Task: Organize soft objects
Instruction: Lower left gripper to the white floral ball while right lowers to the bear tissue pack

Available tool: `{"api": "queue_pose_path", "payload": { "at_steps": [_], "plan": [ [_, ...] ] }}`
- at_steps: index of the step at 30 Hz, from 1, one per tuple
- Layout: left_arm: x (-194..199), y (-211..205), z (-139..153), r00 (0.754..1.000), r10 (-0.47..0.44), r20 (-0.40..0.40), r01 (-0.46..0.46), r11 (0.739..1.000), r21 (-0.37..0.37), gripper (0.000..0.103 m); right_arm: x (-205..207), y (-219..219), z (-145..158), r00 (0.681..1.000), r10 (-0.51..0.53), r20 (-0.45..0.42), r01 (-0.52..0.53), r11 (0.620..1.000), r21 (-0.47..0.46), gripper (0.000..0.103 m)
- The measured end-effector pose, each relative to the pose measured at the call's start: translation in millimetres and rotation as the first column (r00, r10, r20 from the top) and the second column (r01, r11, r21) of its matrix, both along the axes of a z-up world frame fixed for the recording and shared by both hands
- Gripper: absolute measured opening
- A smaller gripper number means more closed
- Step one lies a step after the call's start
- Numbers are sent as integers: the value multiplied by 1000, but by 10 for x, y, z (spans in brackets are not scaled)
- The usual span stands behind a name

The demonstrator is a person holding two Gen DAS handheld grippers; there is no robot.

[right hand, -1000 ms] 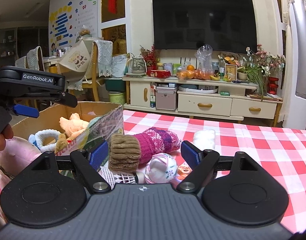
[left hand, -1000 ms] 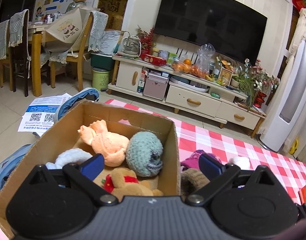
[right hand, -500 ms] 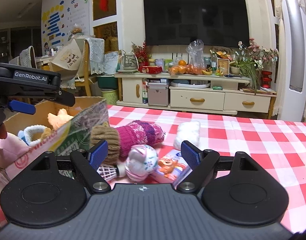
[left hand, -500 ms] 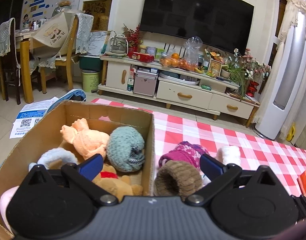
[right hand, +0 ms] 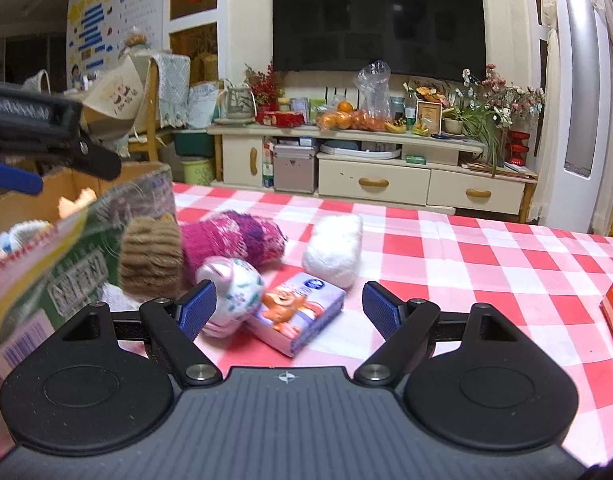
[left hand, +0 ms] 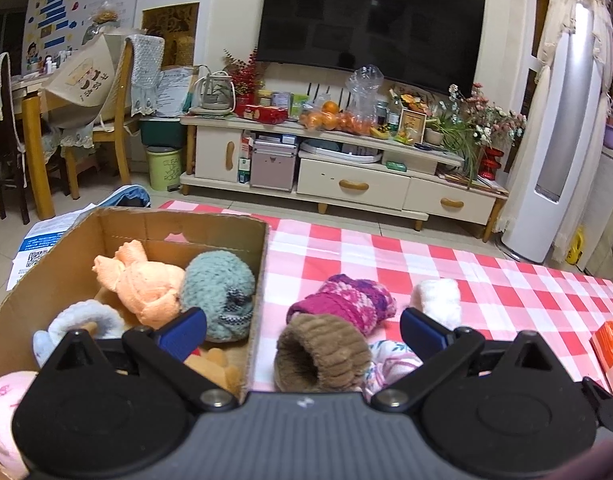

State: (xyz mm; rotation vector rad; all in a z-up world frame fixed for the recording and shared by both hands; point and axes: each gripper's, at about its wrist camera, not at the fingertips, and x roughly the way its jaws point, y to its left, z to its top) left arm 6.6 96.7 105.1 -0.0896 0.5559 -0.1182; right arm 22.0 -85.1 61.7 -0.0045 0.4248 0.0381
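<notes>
A cardboard box (left hand: 262,264) at the left holds an orange plush (left hand: 142,284), a teal knitted ball (left hand: 220,292), a pale blue ring and a brown bear. Beside it on the checked cloth lie a brown knit cuff (left hand: 320,354) joined to a magenta sock (left hand: 346,304), a white fluffy piece (left hand: 438,300) and a floral roll (right hand: 232,288). My left gripper (left hand: 302,330) hangs open above the box's right wall and the brown cuff. My right gripper (right hand: 289,306) is open, low over the table, with a tissue pack (right hand: 300,312) and the floral roll between its fingers, untouched.
An orange packet (left hand: 610,352) lies at the table's right edge. The left gripper's body (right hand: 46,136) shows at the upper left of the right wrist view. Beyond the table stand a TV cabinet (left hand: 346,184), a tall white air conditioner (left hand: 554,152) and dining chairs (left hand: 118,120).
My left gripper has shifted right, from over the box to over its right wall and the brown cuff. My right gripper has moved forward and right, nearer the floral roll and tissue pack.
</notes>
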Motion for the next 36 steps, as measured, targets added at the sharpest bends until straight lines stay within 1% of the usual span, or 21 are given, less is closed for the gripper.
{"api": "queue_pose_path", "payload": {
  "at_steps": [5,12,17,21,25,28,30,33,36],
  "plan": [
    [7,-88,-15,1000,-18,-3,18,1000,10,102,104,-49,-105,999,7,-37,-8,1000,-29,100],
    [14,-196,-40,999,-51,-11,51,998,21,102,269,-91,-264,995,57,-80,-66,992,-109,100],
    [13,-292,-63,996,-89,-19,89,996,22,102,358,-133,-317,990,110,-86,-122,982,-141,100],
    [14,-370,-81,992,-125,-23,125,992,23,102,467,-191,-351,981,164,-102,-177,975,-135,101],
    [17,-440,-99,987,-158,-26,158,987,13,102,578,-291,-370,972,198,-124,-209,974,-86,102],
    [28,-496,-117,983,-178,-35,179,984,9,102,664,-339,-413,964,227,-142,-238,968,-74,103],
    [35,-540,-135,981,-190,-41,191,982,12,102,703,-338,-439,956,252,-149,-266,961,-79,103],
    [62,-576,-155,979,-198,-51,199,980,8,102,745,-297,-474,947,277,-160,-296,949,-111,103],
    [99,-587,-172,979,-194,-62,194,981,-10,102,763,-295,-480,942,295,-159,-313,944,-107,103]
  ]
}}
